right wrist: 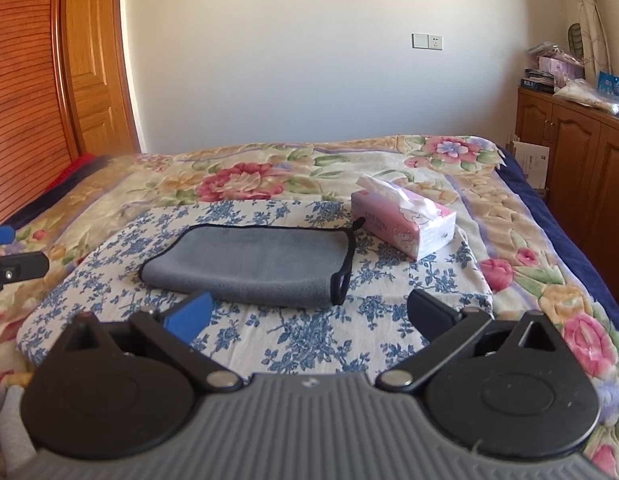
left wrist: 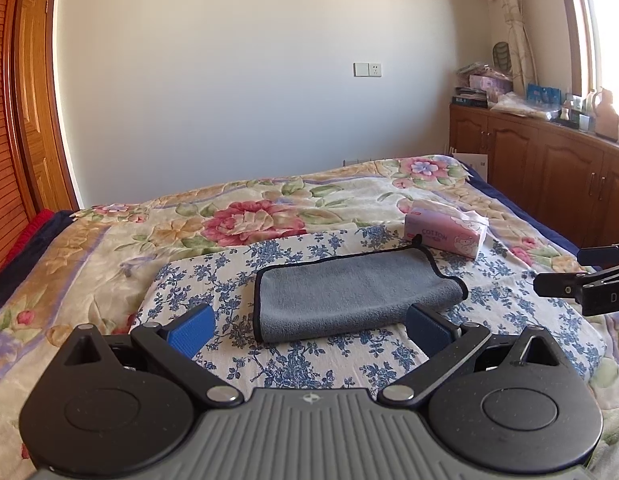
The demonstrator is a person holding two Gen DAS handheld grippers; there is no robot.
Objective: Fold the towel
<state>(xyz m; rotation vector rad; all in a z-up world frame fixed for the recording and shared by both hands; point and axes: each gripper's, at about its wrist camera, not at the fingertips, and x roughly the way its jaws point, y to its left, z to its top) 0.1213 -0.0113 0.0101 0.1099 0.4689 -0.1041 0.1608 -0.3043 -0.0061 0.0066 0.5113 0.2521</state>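
Grey towel (left wrist: 349, 296), edged in black, lying on a blue-flowered cloth (left wrist: 213, 268) spread over the floral bedspread (left wrist: 109, 236). We see the towel already doubled once: in the left wrist view its rounded fold runs along the near and right sides, and the black-bound edges meet at the left and far sides. A small black hanging loop (right wrist: 357, 222) sticks out at the far right corner, pointing toward the pink tissue pack (right wrist: 409, 220), which sits just beside that corner without clearly touching it.

We hold the left gripper (left wrist: 309, 326) just short of the towel's near edge, jaws spread wide and empty, one blue pad (left wrist: 189, 330) lying left of the towel. The right gripper (right wrist: 309, 316) hovers likewise, jaws wide apart with nothing between them; its tip also shows at the right margin of the left view.

We judge the towel to be light, soft microfibre: limp, not slippery, with no stiffness to hold a shape, so it will sag wherever it is not supported. The bound corners offer the firmest purchase. For a further fold we would pinch both layers at the two corners of one short end, one gripper to each, taking care not to catch the cloth beneath
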